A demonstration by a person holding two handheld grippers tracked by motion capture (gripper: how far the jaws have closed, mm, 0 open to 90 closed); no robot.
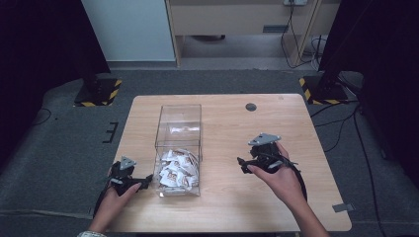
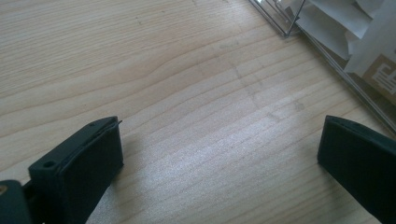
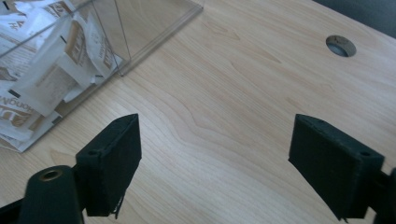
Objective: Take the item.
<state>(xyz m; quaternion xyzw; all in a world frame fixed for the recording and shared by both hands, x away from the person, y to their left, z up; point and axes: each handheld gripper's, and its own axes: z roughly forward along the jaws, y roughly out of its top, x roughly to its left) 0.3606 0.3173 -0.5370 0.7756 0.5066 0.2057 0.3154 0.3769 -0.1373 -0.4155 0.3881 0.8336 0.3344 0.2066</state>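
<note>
The clear box stands on the wooden surface between the two hands, with little paper packets piled at its near end. The packets look light, soft and crinkly, so I think a gentle pinch on one packet's edge is best. The box looks hard and slippery. The left gripper sits just beside the box, its fingers wide apart and holding nothing. The right gripper is near it, fingers wide and empty too
</note>
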